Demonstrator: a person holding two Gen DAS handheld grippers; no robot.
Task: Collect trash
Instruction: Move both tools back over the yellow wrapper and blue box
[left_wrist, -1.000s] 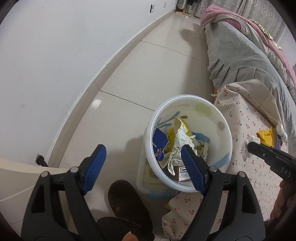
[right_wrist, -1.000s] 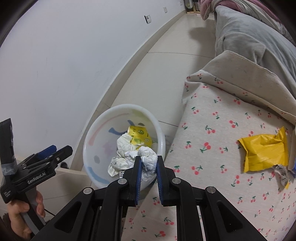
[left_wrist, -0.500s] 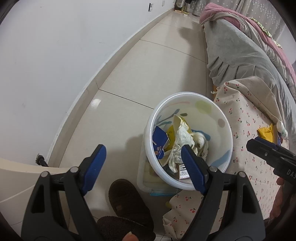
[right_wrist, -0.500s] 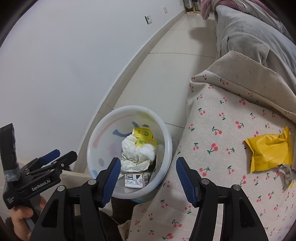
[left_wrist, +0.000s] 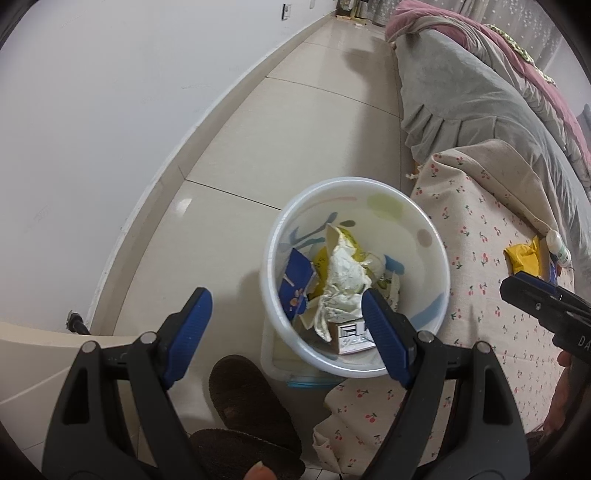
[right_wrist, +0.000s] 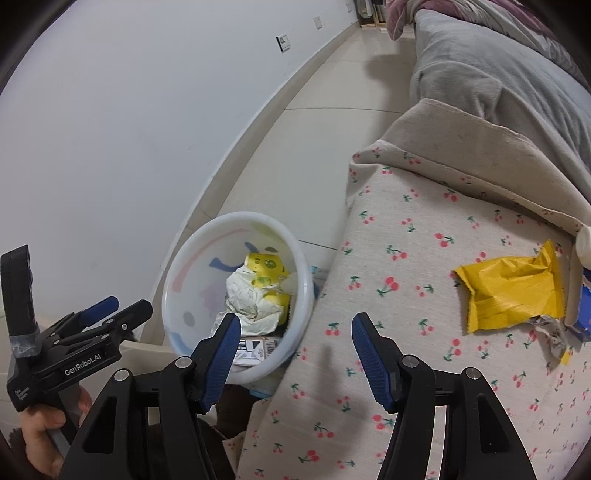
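Observation:
A white plastic bin (left_wrist: 439, 266) stands on the floor beside the cherry-print cloth (right_wrist: 406, 280); it also shows in the right wrist view (right_wrist: 173, 280). It holds crumpled white paper (left_wrist: 343, 277), a yellow cup (right_wrist: 264, 267), a blue packet (left_wrist: 297, 282) and a small box (left_wrist: 354, 334). A yellow wrapper (right_wrist: 513, 291) lies on the cloth to the right. My left gripper (left_wrist: 284, 325) is open and empty above the bin's near rim. My right gripper (right_wrist: 295, 350) is open and empty over the cloth's edge beside the bin.
A white wall (left_wrist: 92, 129) and its skirting run along the left. A tiled floor (left_wrist: 295, 136) stretches ahead. A grey bed cover (left_wrist: 461, 81) rises at the right. Dark slippers (left_wrist: 247, 406) sit by the bin. A small white bottle (left_wrist: 557, 247) lies near the wrapper.
My right gripper opened and let a white paper wad fall into the bin, then swung right over the cherry-print cloth. My left gripper stayed open above the bin.

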